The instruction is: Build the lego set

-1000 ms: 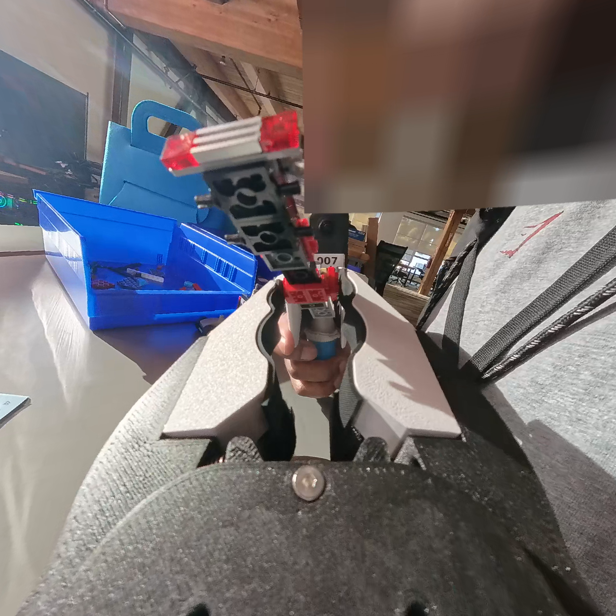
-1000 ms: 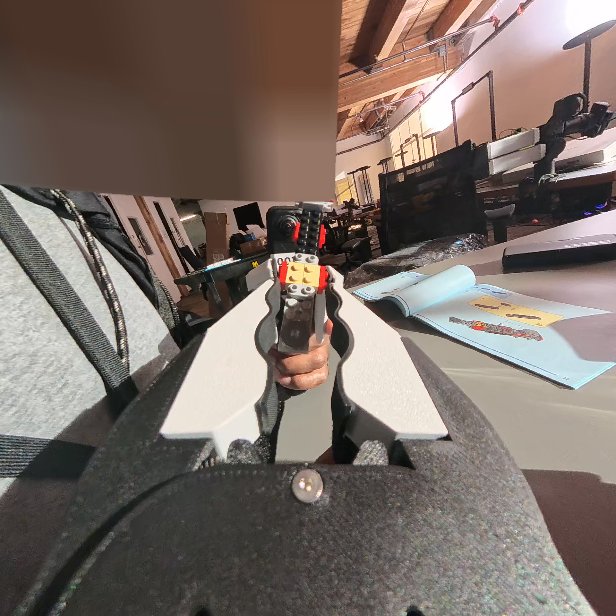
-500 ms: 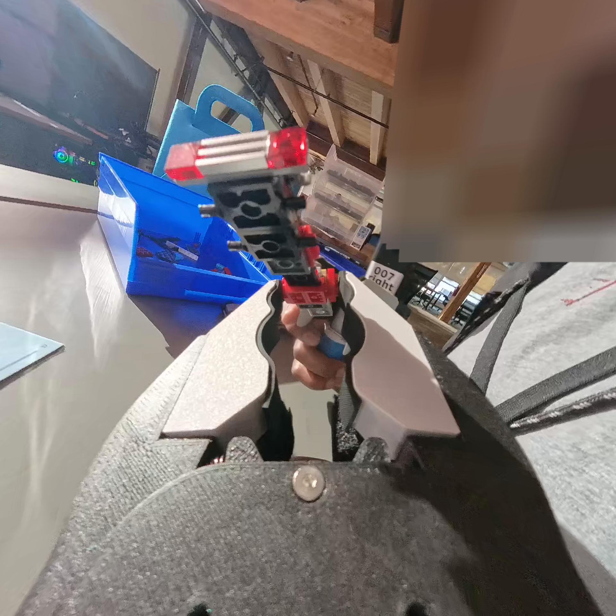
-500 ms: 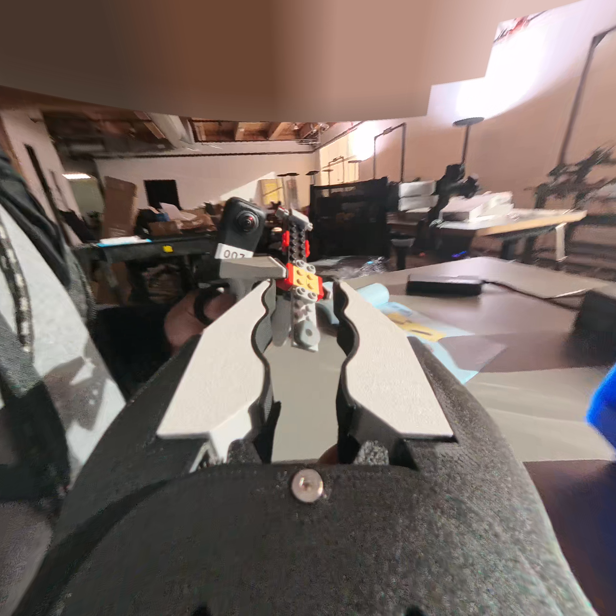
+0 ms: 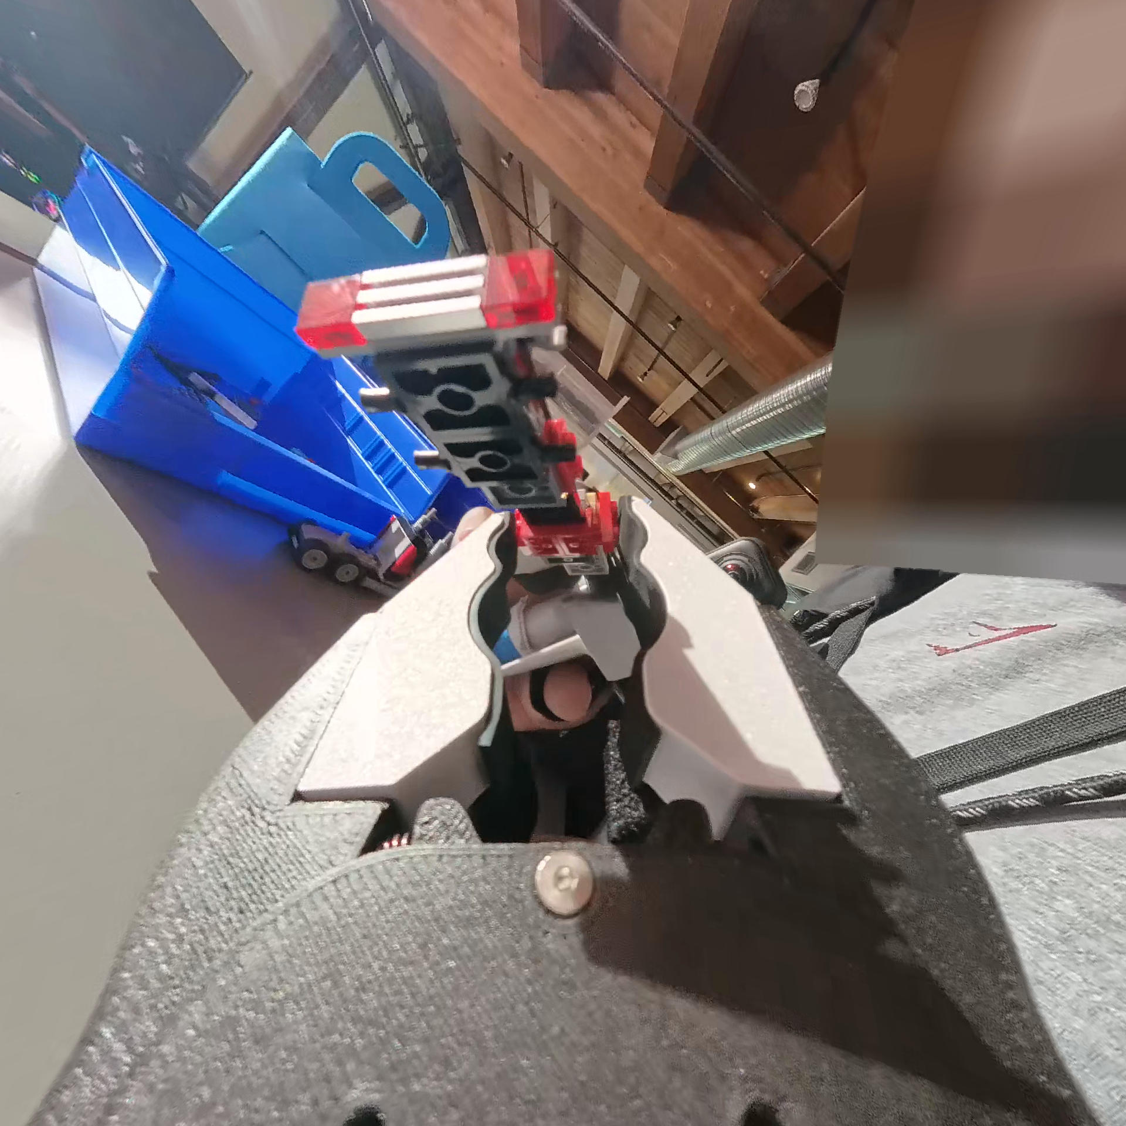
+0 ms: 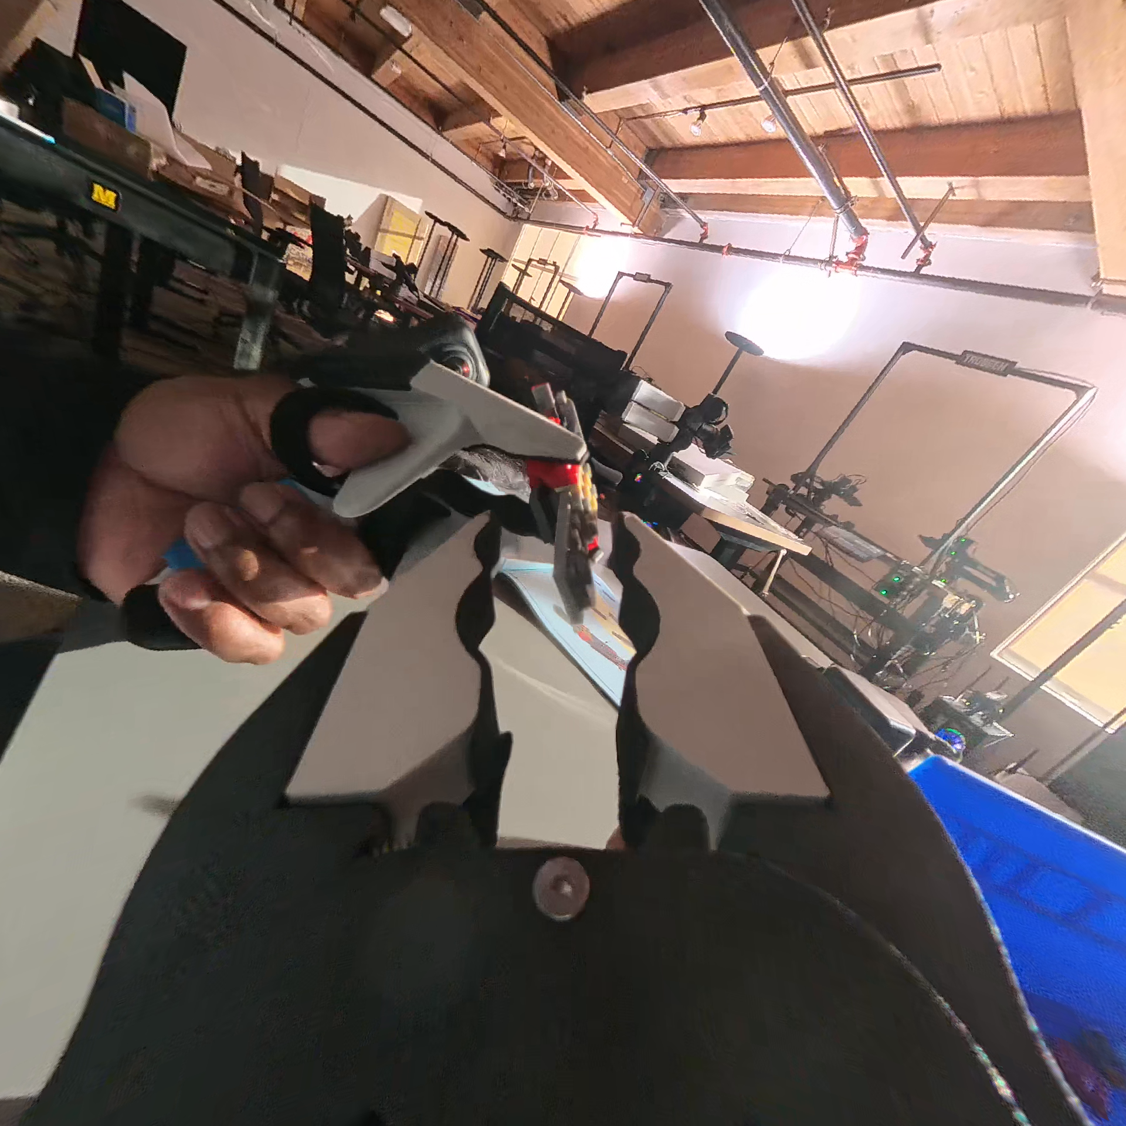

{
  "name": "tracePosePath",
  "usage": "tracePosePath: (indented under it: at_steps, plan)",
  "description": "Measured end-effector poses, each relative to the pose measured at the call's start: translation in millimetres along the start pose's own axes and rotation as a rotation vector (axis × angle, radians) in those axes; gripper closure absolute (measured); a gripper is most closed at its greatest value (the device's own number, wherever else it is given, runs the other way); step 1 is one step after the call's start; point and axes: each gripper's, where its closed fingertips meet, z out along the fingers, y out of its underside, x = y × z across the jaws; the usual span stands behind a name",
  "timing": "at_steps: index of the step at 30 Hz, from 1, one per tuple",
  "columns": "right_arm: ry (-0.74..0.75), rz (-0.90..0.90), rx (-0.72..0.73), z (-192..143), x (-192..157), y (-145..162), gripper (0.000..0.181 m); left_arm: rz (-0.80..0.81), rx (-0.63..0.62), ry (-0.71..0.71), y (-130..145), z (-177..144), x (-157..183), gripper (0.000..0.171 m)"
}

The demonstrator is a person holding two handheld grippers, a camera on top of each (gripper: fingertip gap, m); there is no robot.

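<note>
Only in the left view is the model's (image 5: 469,426) black underside seen, grey-and-red bar at 12 o'clock, clamped by the left gripper (image 5: 563,542). In the right view it is seen edge-on, with the right gripper's (image 6: 551,536) fingers spread, holding nothing.

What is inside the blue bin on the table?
In the blue bin lie a few loose Lego pieces, red, grey and dark. The near wall covers the rest of the floor.

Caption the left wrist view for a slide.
Left tool grips a red-and-black lego assembly raised above the table, blue bin behind.
</note>
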Motion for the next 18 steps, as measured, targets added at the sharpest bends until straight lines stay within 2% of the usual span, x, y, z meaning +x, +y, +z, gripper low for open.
tracePosePath:
  at_steps: [3,7,12,18]
  plan:
    - [0.017,-0.026,0.018,0,-1,-3,0.157,-0.017,-0.036,-0.001,8,1,3,0.137]
    - [0.037,-0.059,0.056,-3,0,-10,0.158,-0.058,-0.029,0.037,8,3,12,0.137]
    - [0.072,-0.096,0.066,-5,4,-13,0.159,-0.194,0.072,0.071,-5,-4,10,0.137]
    - [0.071,-0.16,0.047,-2,0,-11,0.159,-0.327,0.076,0.103,-2,-1,8,0.137]
